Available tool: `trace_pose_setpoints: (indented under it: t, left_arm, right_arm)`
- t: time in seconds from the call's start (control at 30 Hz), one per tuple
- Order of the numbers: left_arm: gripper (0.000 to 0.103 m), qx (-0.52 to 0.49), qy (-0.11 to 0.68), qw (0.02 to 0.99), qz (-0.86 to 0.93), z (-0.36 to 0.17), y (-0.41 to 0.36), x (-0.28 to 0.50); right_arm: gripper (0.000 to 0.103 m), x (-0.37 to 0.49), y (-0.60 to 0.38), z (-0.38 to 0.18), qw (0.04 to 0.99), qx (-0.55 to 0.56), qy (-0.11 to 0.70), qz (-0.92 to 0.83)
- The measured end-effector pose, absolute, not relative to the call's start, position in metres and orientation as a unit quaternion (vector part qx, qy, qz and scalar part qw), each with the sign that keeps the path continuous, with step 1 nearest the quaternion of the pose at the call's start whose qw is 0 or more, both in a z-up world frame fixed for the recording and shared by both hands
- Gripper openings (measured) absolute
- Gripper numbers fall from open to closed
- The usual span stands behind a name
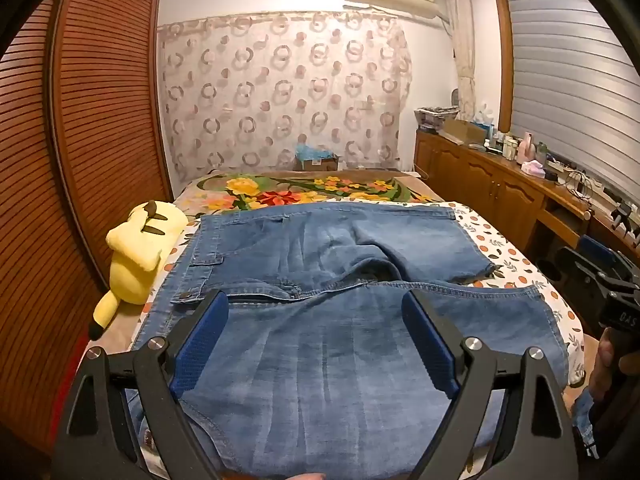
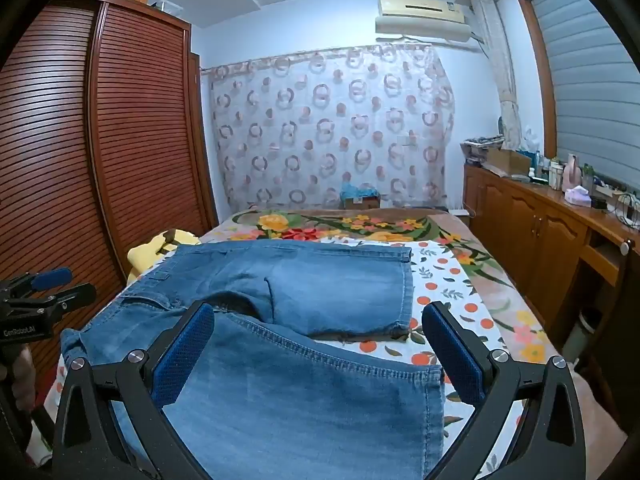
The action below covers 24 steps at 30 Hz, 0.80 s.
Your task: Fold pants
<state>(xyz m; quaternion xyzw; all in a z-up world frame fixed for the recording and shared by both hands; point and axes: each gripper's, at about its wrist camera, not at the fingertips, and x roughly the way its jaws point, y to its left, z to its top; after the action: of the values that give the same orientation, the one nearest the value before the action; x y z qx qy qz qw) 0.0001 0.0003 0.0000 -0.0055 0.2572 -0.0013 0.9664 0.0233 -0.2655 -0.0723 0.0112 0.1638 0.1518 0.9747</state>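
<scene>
A pair of faded blue denim pants (image 1: 320,320) is lying spread flat across the near half of a bed (image 1: 516,264) that is wearing a white sheet printed with orange fruit and leaves. The waistband is running along the bed's left edge, and the two legs are stretching toward the right edge. The far leg (image 2: 340,284) is ending in a frayed hem short of the right edge, while the near leg (image 2: 304,396) is reaching the bed's near edge, its stitched hem lying toward the near right corner.

The left gripper (image 1: 316,344), black-framed with blue textured pads, is hovering over the seat and upper part of the near leg, its fingers spread wide and pinching nothing. The right gripper (image 2: 318,350), built the same way, is hanging over the lower part of the near leg, also spread wide with nothing between its pads; the right pad (image 2: 452,356) is sitting over bare sheet just past the hem.

A yellow plush toy with black-tipped ears (image 1: 136,256) is lying along the bed's left edge, just beside the waistband. A floral blanket in yellow, red and green (image 1: 304,190) is covering the far end of the bed. A slatted reddish-brown wooden wardrobe (image 2: 120,140) is standing along the left side, and a wooden sideboard crowded with bottles and boxes (image 2: 560,216) is running along the right.
</scene>
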Motion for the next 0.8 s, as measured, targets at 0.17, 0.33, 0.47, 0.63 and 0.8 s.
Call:
trace_pose_setpoints:
  t: [0.17, 0.33, 0.47, 0.63, 0.8]
  left_arm:
    - [0.089, -0.006, 0.252, 0.968, 0.000, 0.002, 0.004, -0.004]
    - [0.089, -0.007, 0.252, 0.968, 0.002, -0.001, 0.006, 0.000]
    - [0.089, -0.008, 0.251, 0.968, 0.004, -0.001, 0.009, 0.002]
    - [0.089, -0.008, 0.250, 0.968, 0.006, 0.001, 0.012, 0.000]
    - [0.089, -0.012, 0.247, 0.969, 0.014, 0.002, 0.013, -0.004]
  right_arm:
    - [0.103, 0.023, -0.265, -0.072, 0.975, 0.007, 0.164, 0.150]
    - [0.103, 0.019, -0.262, -0.073, 0.975, 0.008, 0.160, 0.152]
    - [0.103, 0.016, -0.263, -0.073, 0.975, 0.006, 0.159, 0.154]
    - [0.103, 0.021, -0.263, -0.073, 0.975, 0.006, 0.160, 0.155]
    - [0.103, 0.020, -0.263, -0.073, 0.975, 0.005, 0.158, 0.157]
